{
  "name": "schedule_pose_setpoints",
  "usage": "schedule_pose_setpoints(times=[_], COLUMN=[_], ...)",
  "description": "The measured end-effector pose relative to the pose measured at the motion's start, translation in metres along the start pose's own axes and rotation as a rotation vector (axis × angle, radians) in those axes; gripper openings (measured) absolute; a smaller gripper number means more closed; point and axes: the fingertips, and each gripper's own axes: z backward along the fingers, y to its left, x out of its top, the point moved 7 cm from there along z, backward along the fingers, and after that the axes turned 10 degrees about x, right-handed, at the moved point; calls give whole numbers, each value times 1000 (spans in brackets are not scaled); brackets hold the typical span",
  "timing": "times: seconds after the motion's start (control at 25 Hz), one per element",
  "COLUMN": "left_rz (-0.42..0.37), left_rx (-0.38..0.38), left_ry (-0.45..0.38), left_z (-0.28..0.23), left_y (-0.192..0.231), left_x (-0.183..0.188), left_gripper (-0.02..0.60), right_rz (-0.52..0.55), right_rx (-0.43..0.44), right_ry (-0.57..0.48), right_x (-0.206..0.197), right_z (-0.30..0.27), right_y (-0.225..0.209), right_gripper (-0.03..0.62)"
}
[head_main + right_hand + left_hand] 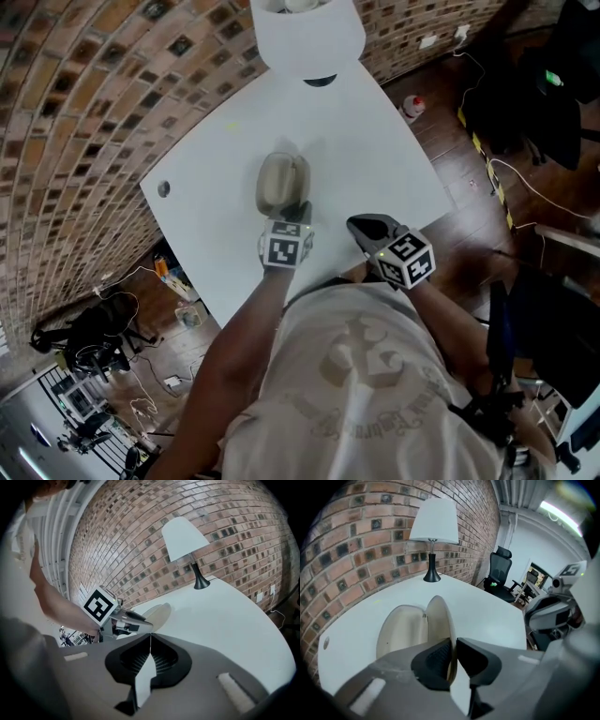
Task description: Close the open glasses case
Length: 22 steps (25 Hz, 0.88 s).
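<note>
The upright lid (439, 620) of the beige oval hard-shell glasses case (401, 631) is pinched by the left gripper (453, 657), the right gripper (149, 657) pressed together; grip may be lost if twisted

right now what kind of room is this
Probably an office or lab corner: a table against a brick wall, a lamp on it, an office chair beyond.

One glasses case (281, 181), one lamp (307, 36), one table (384, 141), two grippers: left gripper (298, 212), right gripper (362, 226).

Glasses case (279, 178) — near end hidden by hand-held gripper (298, 212).
</note>
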Motion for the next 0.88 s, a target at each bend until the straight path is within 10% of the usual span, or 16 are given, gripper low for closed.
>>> schedule_pose_setpoints(times=[0.52, 0.88], left_rz=[405, 482], left_rx=[-520, -545], left_ry=[-19, -61], left_z=[33, 32], left_y=[-28, -5], left_x=[-19, -31], left_gripper=[34, 59], right_rz=[15, 14], right_rx=[9, 20], right_ry=[5, 24], right_x=[2, 2], right_z=[-7, -14], right_y=[7, 10], right_gripper=[11, 9])
